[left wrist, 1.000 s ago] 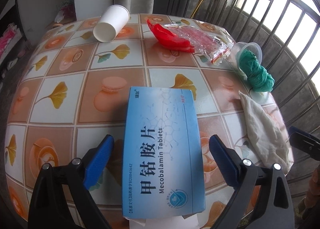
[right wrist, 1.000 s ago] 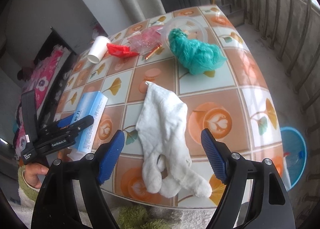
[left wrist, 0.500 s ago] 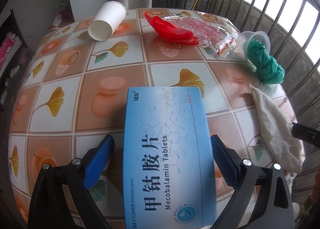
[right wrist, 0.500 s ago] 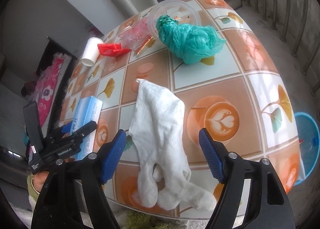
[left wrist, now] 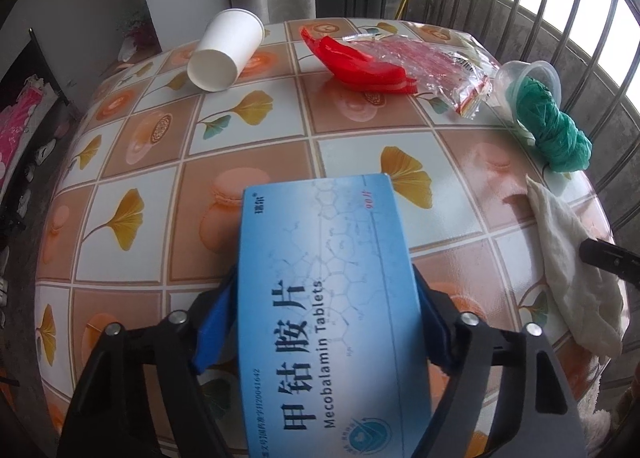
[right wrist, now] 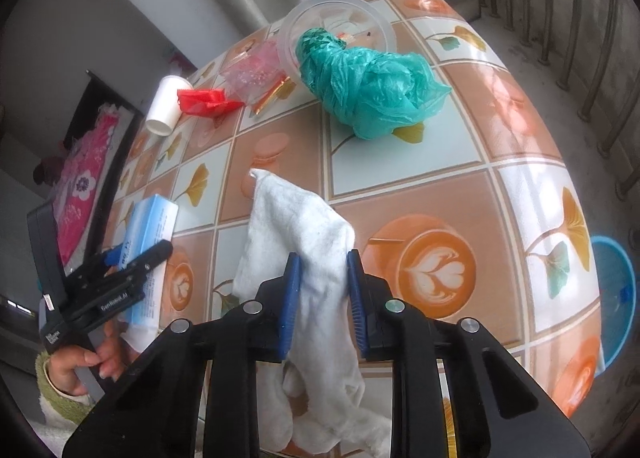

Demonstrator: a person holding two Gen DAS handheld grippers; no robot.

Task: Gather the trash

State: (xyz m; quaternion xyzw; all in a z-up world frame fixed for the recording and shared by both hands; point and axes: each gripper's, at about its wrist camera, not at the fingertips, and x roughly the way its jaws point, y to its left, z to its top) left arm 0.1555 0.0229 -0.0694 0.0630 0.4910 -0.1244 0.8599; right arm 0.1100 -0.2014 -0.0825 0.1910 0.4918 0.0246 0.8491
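The left gripper (left wrist: 326,312) is closing on the blue box (left wrist: 332,306) at the table's (left wrist: 248,138) near edge, its pads against the box's sides. The right gripper (right wrist: 322,294) is closing too, pinching the white cloth (right wrist: 304,226) at the near right. Farther off lie a paper cup (left wrist: 226,54) on its side, a red wrapper (left wrist: 356,62), a clear bag (left wrist: 432,62) and a green bag (right wrist: 368,78) spilling from a plastic cup (right wrist: 336,14).
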